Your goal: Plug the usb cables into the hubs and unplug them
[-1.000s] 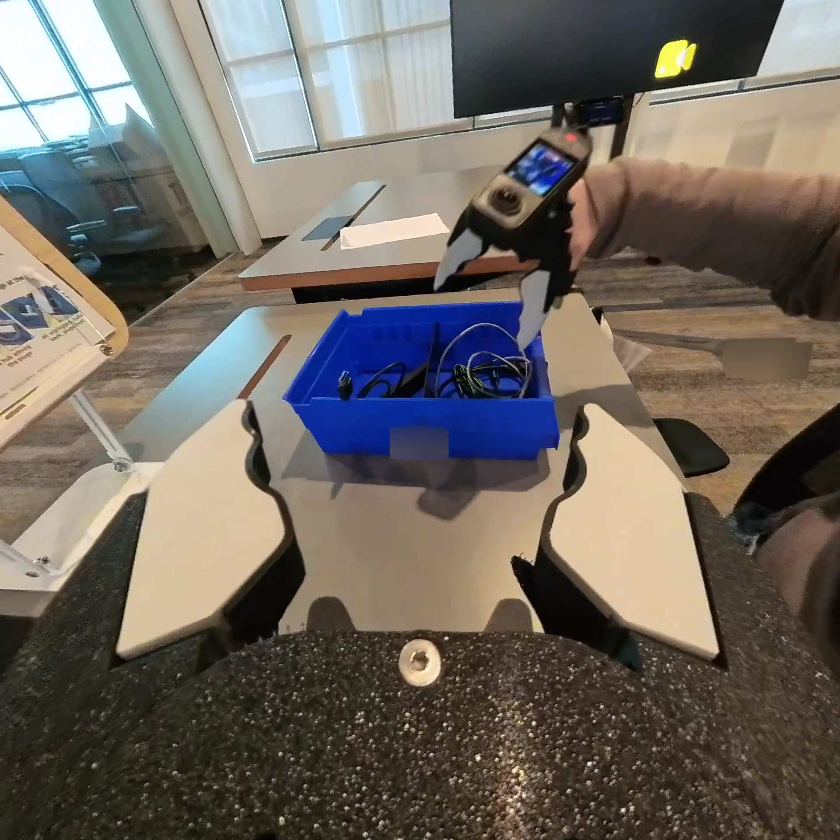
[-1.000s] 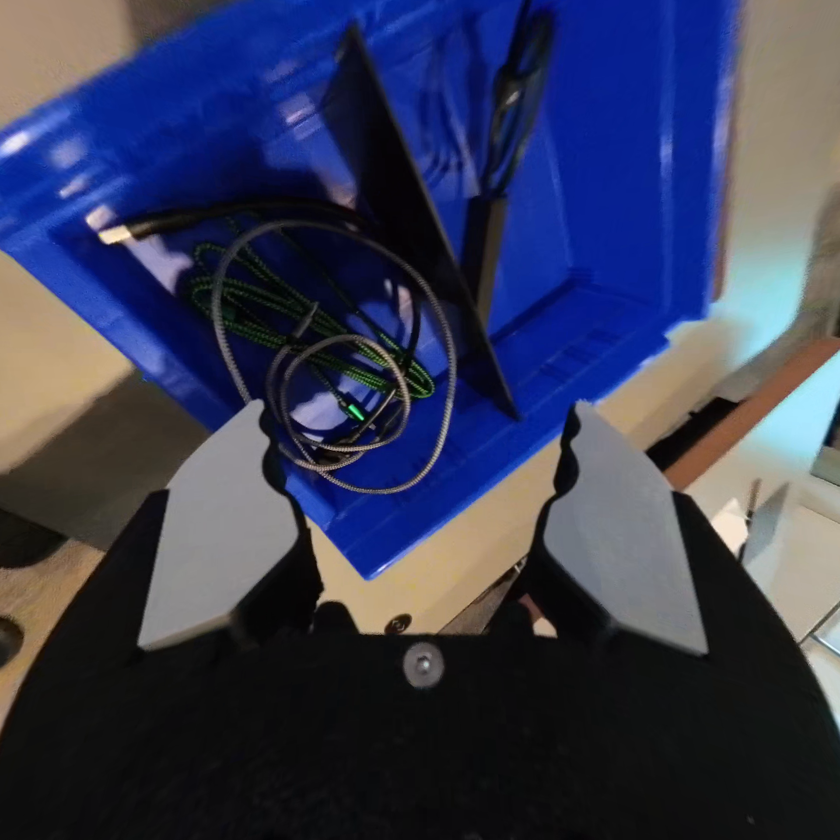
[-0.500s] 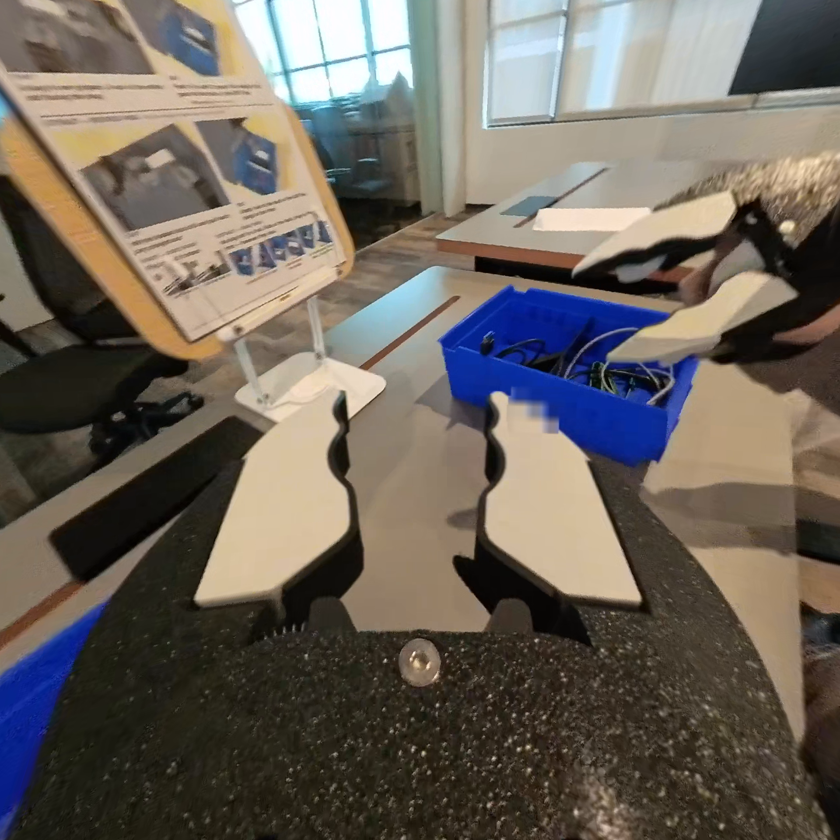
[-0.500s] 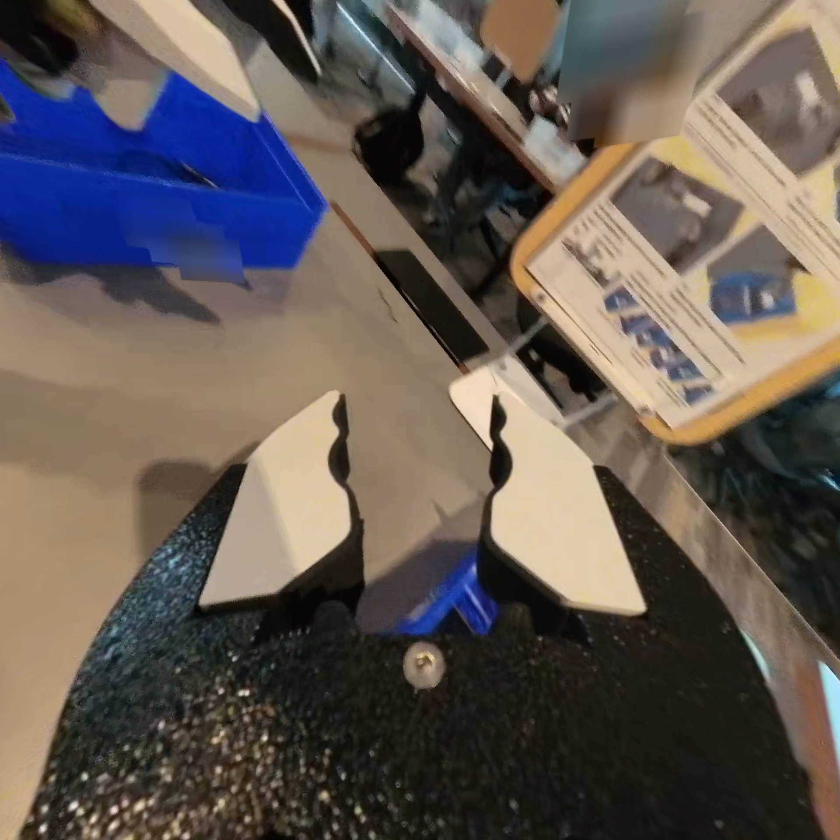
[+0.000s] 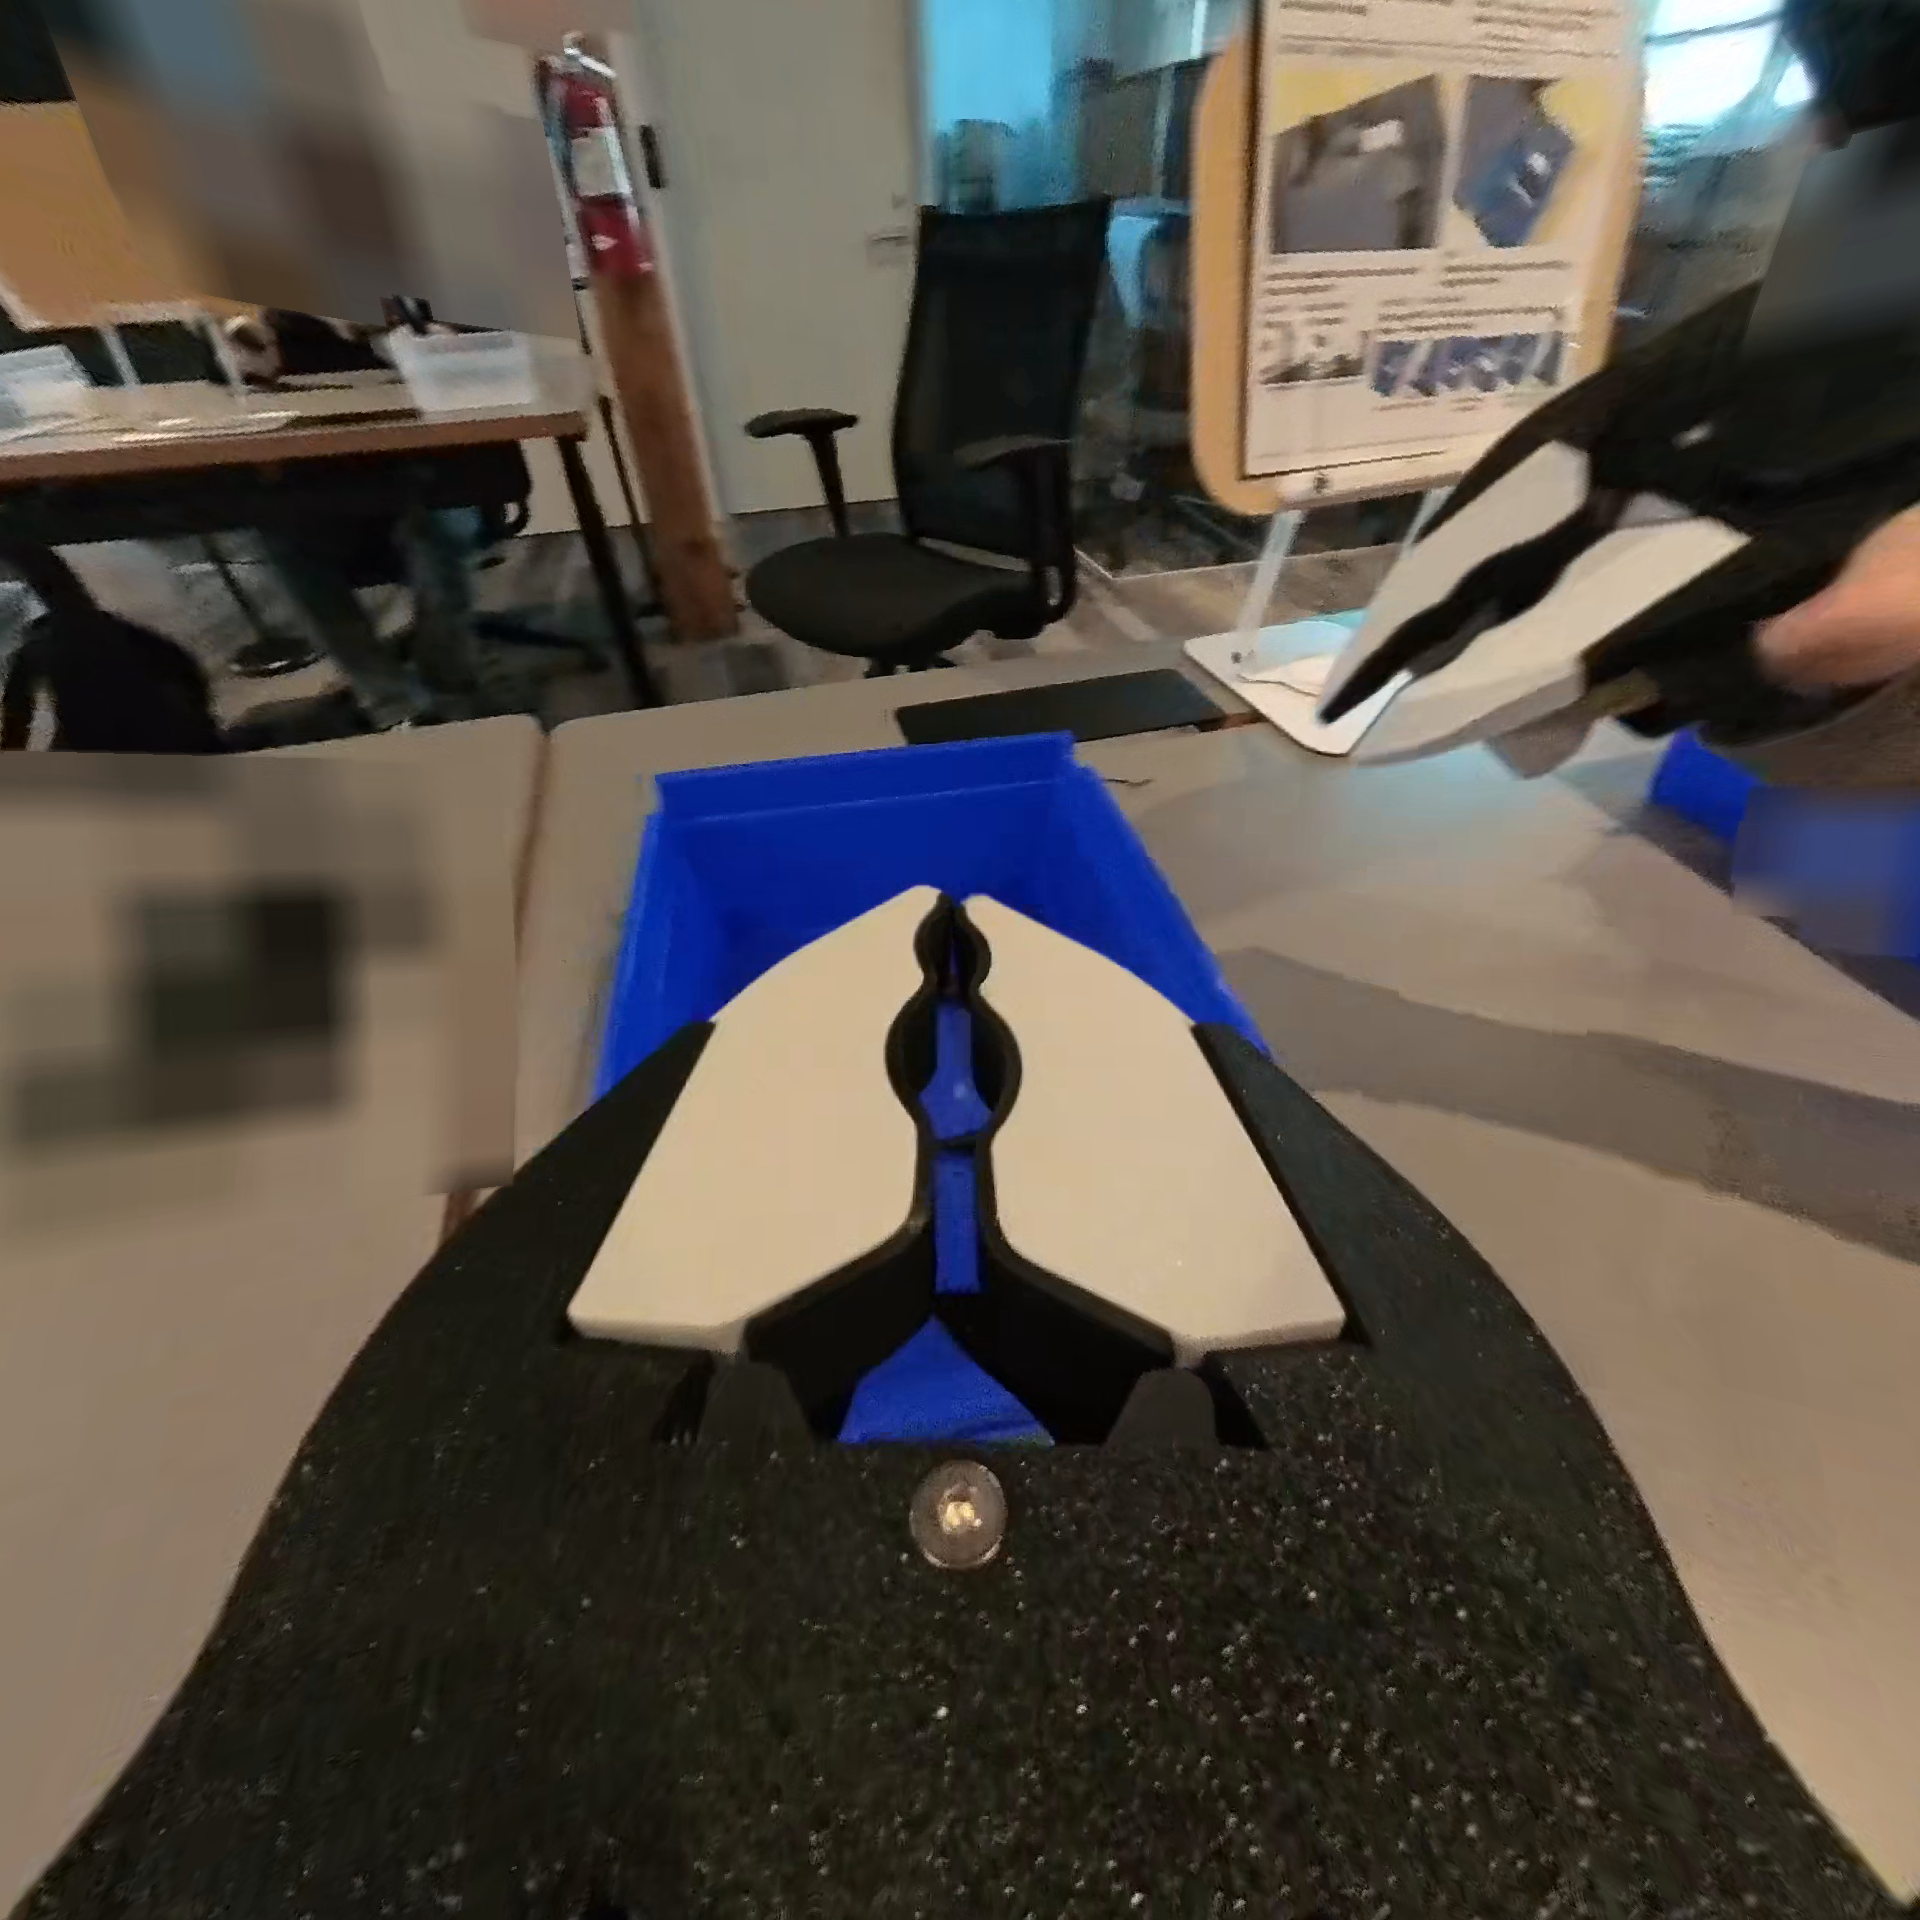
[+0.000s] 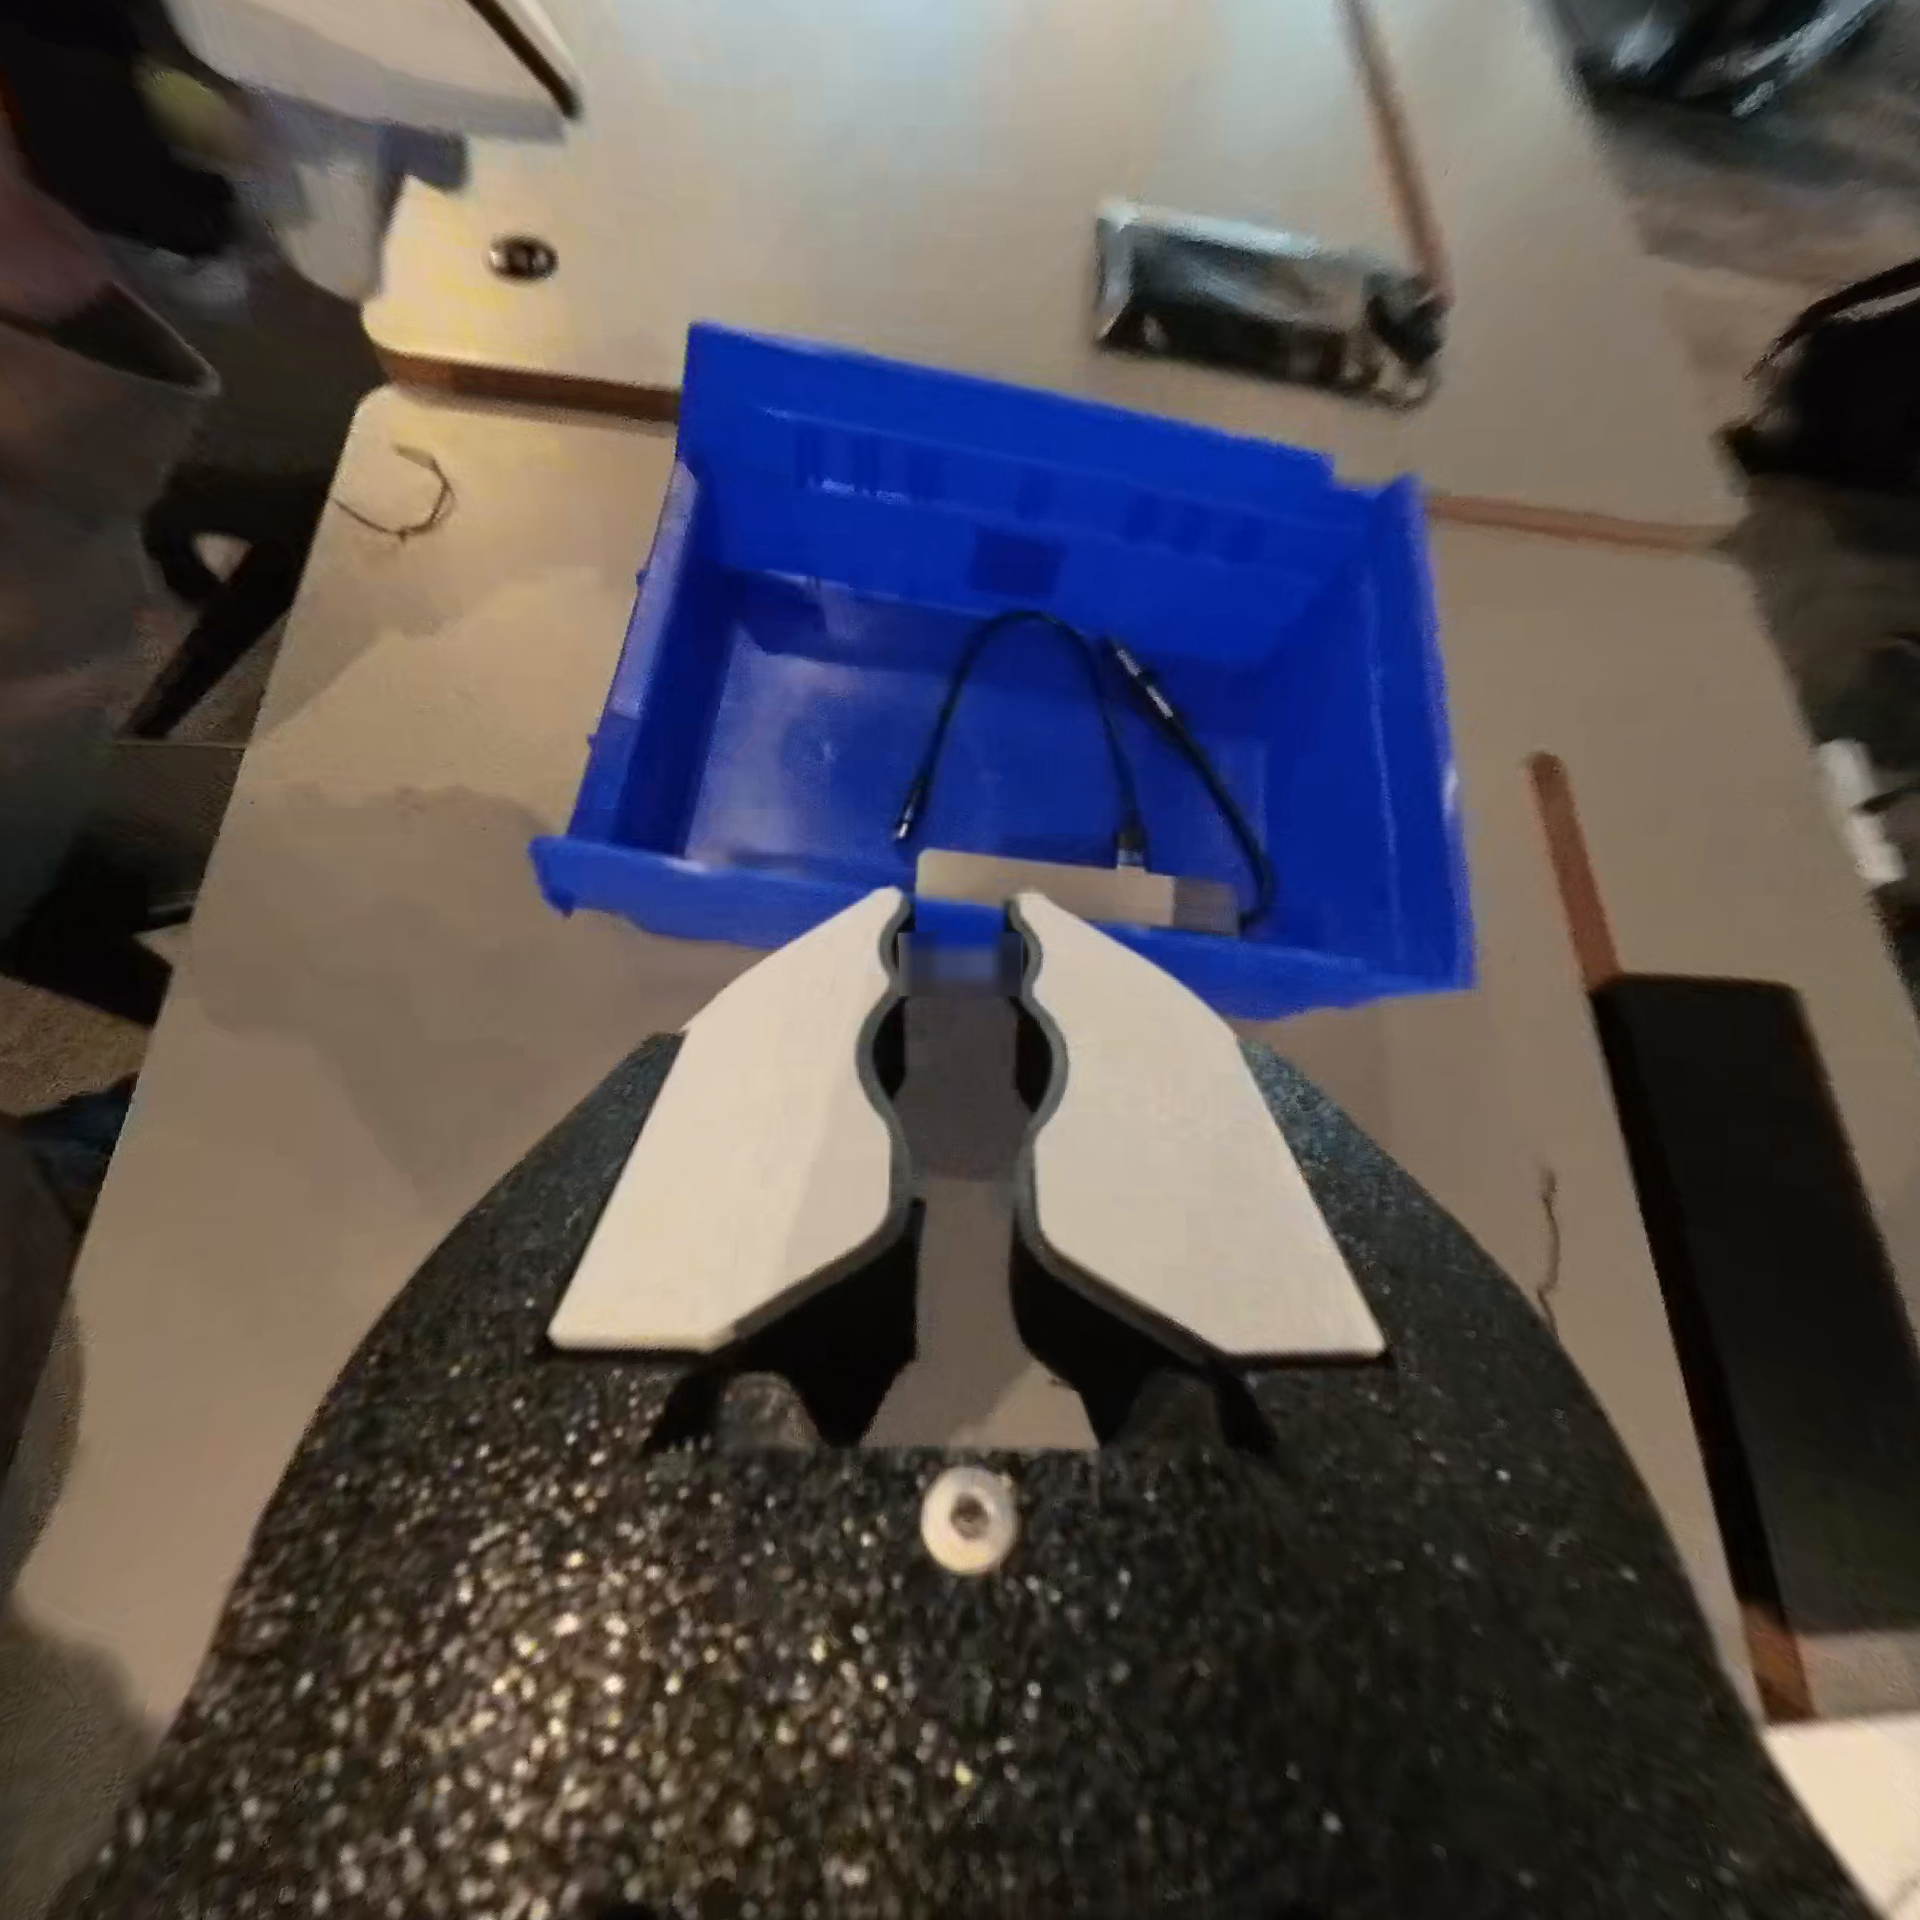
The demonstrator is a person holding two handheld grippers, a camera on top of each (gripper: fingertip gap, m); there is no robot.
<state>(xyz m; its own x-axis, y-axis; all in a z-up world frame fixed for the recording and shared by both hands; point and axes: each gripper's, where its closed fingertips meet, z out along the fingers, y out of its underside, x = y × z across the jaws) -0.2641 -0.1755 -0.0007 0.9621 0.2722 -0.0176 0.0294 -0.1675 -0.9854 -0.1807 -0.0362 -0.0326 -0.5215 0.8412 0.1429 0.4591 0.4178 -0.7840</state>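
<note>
My left gripper (image 5: 951,914) is shut, its tips touching, over the near end of a blue bin (image 5: 862,790) on the grey table. Blue shows through the slit between the fingers; I cannot tell whether they touch the bin. What lies in the bin is hidden behind them. My right gripper (image 6: 958,909) holds nothing, with only a narrow gap between its fingers, just in front of the near wall of a blue bin (image 6: 1403,727). A short black USB cable (image 6: 1039,623) lies in that bin. The right gripper also shows in the left wrist view (image 5: 1351,707), at the upper right.
A second blue bin (image 5: 1704,795) sits at the right edge, partly hidden. An instruction board on a stand (image 5: 1423,239) stands behind the table. A black pad (image 6: 1725,1247) lies right of the bin and a metal port plate (image 6: 1247,281) beyond it. An office chair (image 5: 935,520) stands past the table. Tip to tip, the grippers are about 15 centimetres apart.
Both grippers swung away from the bin full of cables towards another blue bin. Both closed from wide open: the left to shut, the right to a narrow gap.
</note>
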